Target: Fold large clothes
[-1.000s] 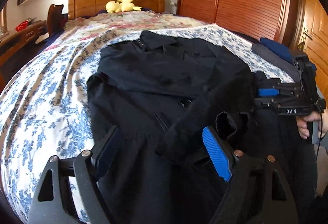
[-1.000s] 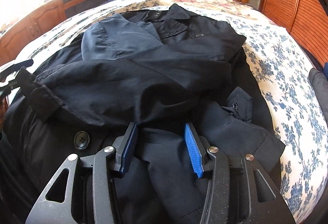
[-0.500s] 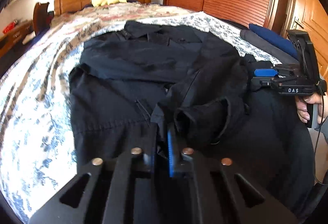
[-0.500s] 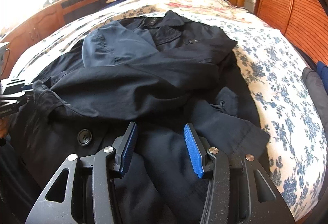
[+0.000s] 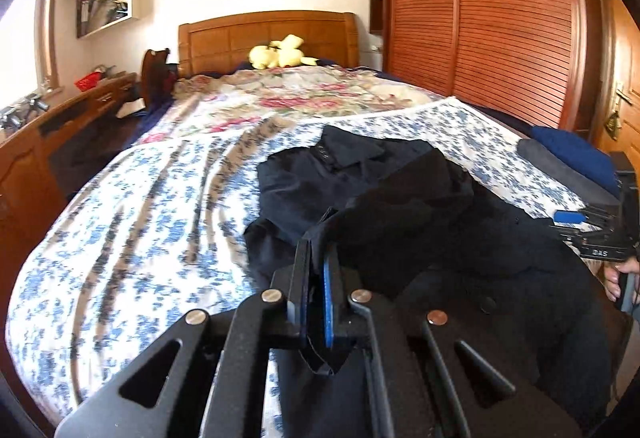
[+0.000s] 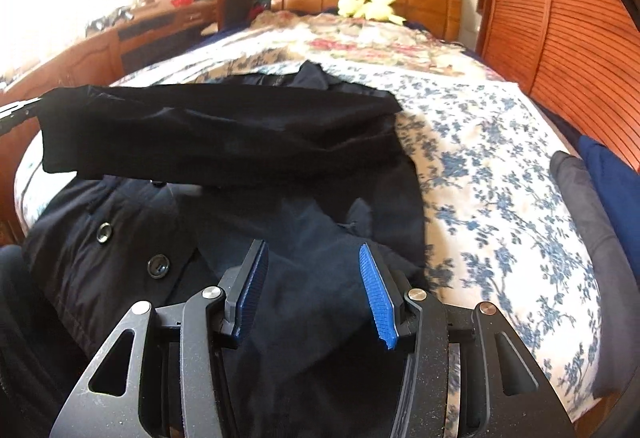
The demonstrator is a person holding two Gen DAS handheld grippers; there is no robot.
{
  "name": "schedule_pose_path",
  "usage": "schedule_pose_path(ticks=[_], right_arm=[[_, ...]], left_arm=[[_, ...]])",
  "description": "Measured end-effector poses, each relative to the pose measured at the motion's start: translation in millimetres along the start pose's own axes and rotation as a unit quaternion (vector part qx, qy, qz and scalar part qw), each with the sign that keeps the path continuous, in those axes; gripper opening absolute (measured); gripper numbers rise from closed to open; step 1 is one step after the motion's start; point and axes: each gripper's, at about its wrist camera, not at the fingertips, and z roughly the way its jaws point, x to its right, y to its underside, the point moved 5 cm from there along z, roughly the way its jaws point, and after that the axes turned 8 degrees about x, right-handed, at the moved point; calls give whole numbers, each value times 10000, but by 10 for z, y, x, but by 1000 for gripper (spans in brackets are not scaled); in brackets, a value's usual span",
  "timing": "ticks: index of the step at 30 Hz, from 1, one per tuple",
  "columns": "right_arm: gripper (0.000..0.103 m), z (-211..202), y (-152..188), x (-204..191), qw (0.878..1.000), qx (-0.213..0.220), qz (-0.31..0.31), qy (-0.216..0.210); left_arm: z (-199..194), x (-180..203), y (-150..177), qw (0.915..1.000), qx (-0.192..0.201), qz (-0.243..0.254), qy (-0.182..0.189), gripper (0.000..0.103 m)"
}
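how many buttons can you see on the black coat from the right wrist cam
2. A pale-rimmed button sits on the coat front at lower left, and a dark button lies just below and right of it. The lifted sleeve and folds may hide more.

Location: domestic bedroom in a private home.

A made bed [image 5: 132, 222] fills the room, covered with a blue-flowered bedspread [image 6: 500, 173] near and a pink floral quilt [image 5: 296, 97] far, ending at a panelled wooden headboard [image 5: 264, 37]. A yellow plush toy [image 5: 280, 53] lies against the headboard. A slatted wooden wardrobe [image 5: 516, 21] lines the right wall. Along the left stands a low wooden dresser [image 6: 132, 37] under a bright window, with wall shelves [image 5: 108, 1] holding household items above. Folded dark textiles [image 6: 600, 189] sit at the bed's right edge.
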Motion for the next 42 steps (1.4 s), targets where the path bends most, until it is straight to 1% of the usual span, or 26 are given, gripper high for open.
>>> schedule_pose_path(ticks=[4, 7, 9, 16, 21, 24, 27, 28, 29, 31, 32, 34, 36, 37, 39, 42], right_arm=[[49, -92, 48, 125, 9998, 60, 183, -1], [49, -142, 107, 209, 9996, 67, 259, 5], [49, -157, 130, 247, 9995, 62, 296, 0], [49, -170, 169, 294, 9994, 93, 321, 15], [49, -65, 226, 313, 9993, 20, 364, 1], [49, 2, 259, 306, 9993, -33, 367, -20], [49, 68, 250, 304, 9994, -49, 352, -55], [49, 79, 244, 301, 9993, -47, 351, -74], [49, 101, 222, 303, 9994, -42, 341, -99], [49, 142, 154, 303, 9995, -19, 290, -138], [49, 166, 100, 307, 9995, 5, 261, -169], [49, 210, 2, 321, 9994, 57, 234, -240], [49, 291, -129, 334, 9992, 97, 179, -338], [49, 333, -179, 336, 9991, 102, 149, -374], [49, 430, -276, 335, 9990, 98, 67, -431], [49, 598, -431, 351, 9984, 92, -35, -553]], left_arm=[[-34, -5, 112, 9998, -188, -20, -116, 2], [51, 11, 264, 9989, -429, 7, -210, 2], [95, 13, 319, 9982, -517, 24, -304, 2], [98, -81, 453, 9972, -609, -58, -428, 2], [106, -153, 573, 9963, -686, -112, -514, 2], [109, -155, 589, 9966, -667, -110, -479, 3], [118, -135, 562, 9966, -626, -54, -526, 8], [112, -128, 538, 9968, -569, -56, -561, 13], [103, -131, 519, 9971, -514, -79, -553, 22], [78, -133, 472, 9980, -393, -205, -451, 32], [73, -140, 456, 9982, -360, -248, -417, 33], [68, -142, 435, 9981, -318, -285, -438, 40], [87, -151, 430, 9979, -314, -329, -453, 50], [102, -160, 434, 9978, -322, -365, -444, 57], [163, -188, 450, 9974, -366, -432, -452, 57], [283, -238, 478, 9963, -463, -419, -594, 57]])
